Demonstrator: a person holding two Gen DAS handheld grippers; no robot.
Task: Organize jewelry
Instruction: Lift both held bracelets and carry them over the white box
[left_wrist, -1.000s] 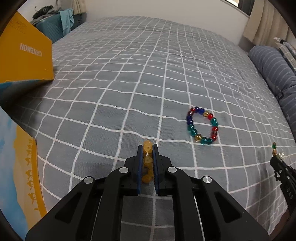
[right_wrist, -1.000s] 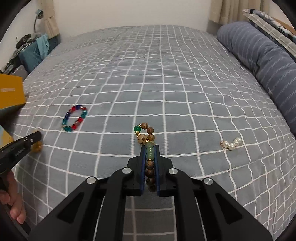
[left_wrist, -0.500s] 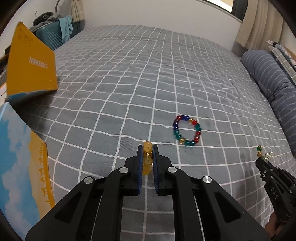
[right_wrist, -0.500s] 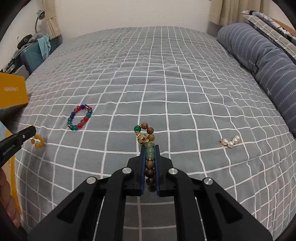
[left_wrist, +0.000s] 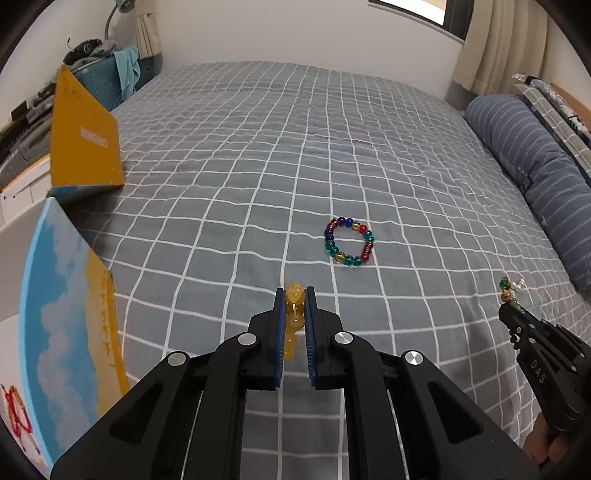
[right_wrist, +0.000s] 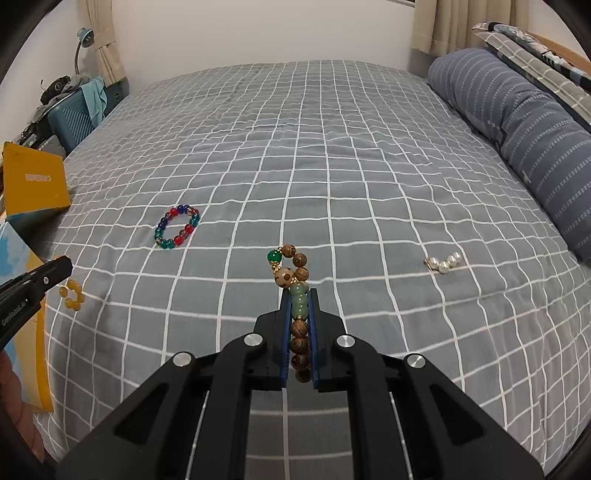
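Amber-yellow beads of a small bracelet (left_wrist: 293, 318) sit between the blue pads of the left gripper (left_wrist: 294, 299), whose jaws stand slightly apart around them. In the right wrist view the same bracelet (right_wrist: 71, 294) appears beside the left gripper's tip (right_wrist: 55, 271), above the grey checked bedspread (right_wrist: 332, 166); whether it is pinched, hanging or lying on the fabric cannot be told.

The right gripper (right_wrist: 299, 295) is closed on a string of brown wooden beads (right_wrist: 295, 291), with pale green beads at the jaw tips and a green bead, a spotted bead and more wooden ones looping out beyond them. From the left wrist view this bracelet (left_wrist: 506, 290) pokes out of the right gripper (left_wrist: 511, 306) at the right edge.

A multicoloured glass bracelet (left_wrist: 348, 242) of red, blue, teal and amber beads lies flat on the bed, ahead and a little right of the left gripper. A short row of pearls (right_wrist: 443, 262) lies on the bed well to the right of the right gripper.

At the left edge of the bed an open yellow box (left_wrist: 83, 136) stands, with a blue-and-yellow printed flap (left_wrist: 62, 314) nearer the camera. A blue striped bolster (right_wrist: 517, 122) lies along the right side.
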